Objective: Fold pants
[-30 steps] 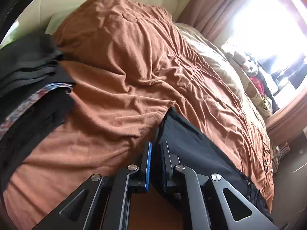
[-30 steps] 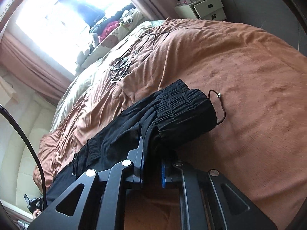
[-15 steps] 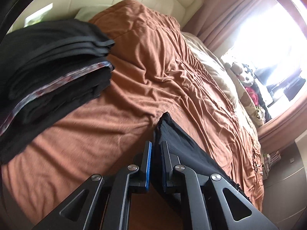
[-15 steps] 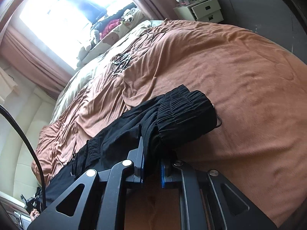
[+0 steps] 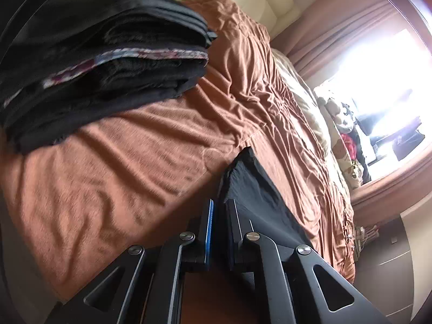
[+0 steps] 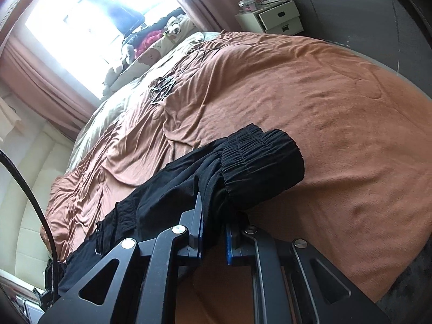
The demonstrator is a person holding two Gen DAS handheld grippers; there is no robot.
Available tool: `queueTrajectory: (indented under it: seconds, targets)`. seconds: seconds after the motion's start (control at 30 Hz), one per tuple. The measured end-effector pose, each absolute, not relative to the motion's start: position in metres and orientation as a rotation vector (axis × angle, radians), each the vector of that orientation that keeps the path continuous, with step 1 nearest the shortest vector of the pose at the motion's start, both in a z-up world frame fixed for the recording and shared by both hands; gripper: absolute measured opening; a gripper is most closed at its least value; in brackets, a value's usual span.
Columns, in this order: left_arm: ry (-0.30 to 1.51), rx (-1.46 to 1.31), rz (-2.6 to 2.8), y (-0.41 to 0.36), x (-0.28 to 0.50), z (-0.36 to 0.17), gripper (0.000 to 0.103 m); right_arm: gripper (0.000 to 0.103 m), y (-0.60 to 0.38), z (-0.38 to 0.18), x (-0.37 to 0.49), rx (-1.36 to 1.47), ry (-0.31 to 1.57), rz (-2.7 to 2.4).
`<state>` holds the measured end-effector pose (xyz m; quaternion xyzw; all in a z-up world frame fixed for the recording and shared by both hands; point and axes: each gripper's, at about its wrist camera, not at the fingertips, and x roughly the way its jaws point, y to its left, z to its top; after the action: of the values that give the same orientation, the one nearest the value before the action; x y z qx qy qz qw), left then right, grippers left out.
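While clamped at either end, black pants (image 6: 167, 197) lengthwise between left claw (image 5: 219, 216) and right claw (image 6: 214, 225), waistband rightward.

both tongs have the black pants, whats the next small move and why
Probably carry the pants toward the stack of folded clothes: the left tongs pinch the leg end, the right tongs pinch the waistband, and the pants look folded lengthwise already.
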<state>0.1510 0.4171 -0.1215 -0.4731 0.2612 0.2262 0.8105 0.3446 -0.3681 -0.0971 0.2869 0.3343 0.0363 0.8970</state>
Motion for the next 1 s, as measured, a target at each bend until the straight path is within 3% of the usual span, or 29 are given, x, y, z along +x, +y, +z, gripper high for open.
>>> queueTrajectory:
  seconds: [0.5,0.6,0.67,0.7,0.77,0.8,0.83,0.9,1.0]
  targets:
    - [0.646,-1.092,0.484,0.412,0.123,-0.182,0.010,0.009,-0.378,-0.125,0.347,0.615,0.756,0.034]
    - [0.673,-1.087,0.477,0.410,0.122,-0.187,0.012,0.015,-0.377,-0.134,0.348,0.617,0.800,0.016]
    - [0.679,-1.102,0.467,0.411,0.121,-0.188,0.018,0.021,-0.376,-0.138,0.348,0.616,0.838,0.017]
    - [0.684,-1.104,0.456,0.410,0.120,-0.188,0.025,0.030,-0.374,-0.138,0.345,0.613,0.849,0.024]
    - [0.680,-1.111,0.416,0.407,0.119,-0.187,0.042,0.048,-0.370,-0.135,0.336,0.593,0.853,0.037]
    - [0.669,-1.116,0.394,0.404,0.118,-0.185,0.053,0.064,-0.368,-0.132,0.331,0.582,0.848,0.042]
    - [0.661,-1.117,0.375,0.402,0.118,-0.185,0.058,0.076,-0.367,-0.128,0.325,0.563,0.840,0.032]
    - [0.655,-1.116,0.353,0.396,0.117,-0.182,0.069,0.078,-0.366,-0.121,0.309,0.530,0.822,0.017]
    - [0.651,-1.121,0.338,0.389,0.116,-0.181,0.072,0.078,-0.363,-0.116,0.287,0.577,0.826,0.069]
